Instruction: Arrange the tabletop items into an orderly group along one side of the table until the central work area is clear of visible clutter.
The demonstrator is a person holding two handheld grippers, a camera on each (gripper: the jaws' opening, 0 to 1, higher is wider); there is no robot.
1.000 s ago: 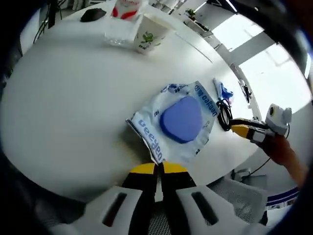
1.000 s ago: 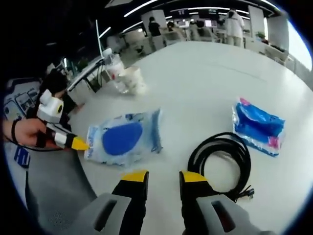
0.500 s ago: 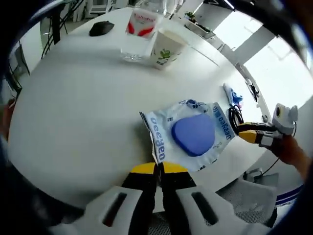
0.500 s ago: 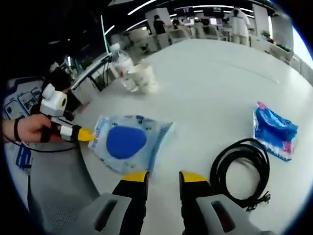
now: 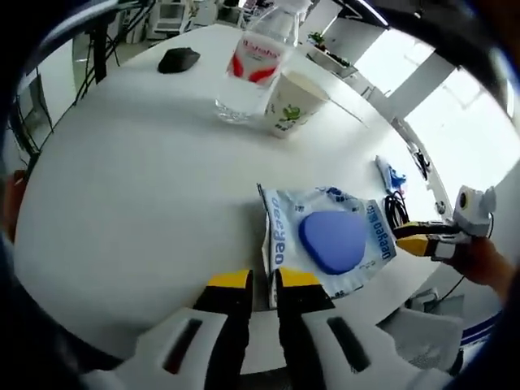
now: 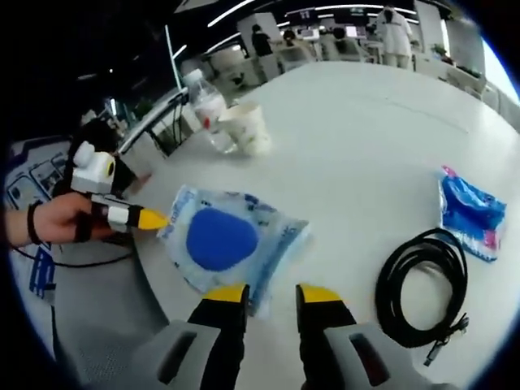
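White counter (image 5: 122, 187); clear packet (image 5: 325, 244) with blue lettering and a blue pad; red-and-white labelled bottle (image 5: 248, 69); white cup (image 5: 294, 101) with green print; black cable (image 6: 422, 280); yellow-tipped tools.

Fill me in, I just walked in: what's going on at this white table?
A person is tidying it with two handheld grippers. The left gripper sits at the edge of the clear packet holding a blue pad, jaws slightly apart. The right gripper, jaws open, hovers near it. A black cable, a blue packet, a water bottle and a paper cup lie untouched.
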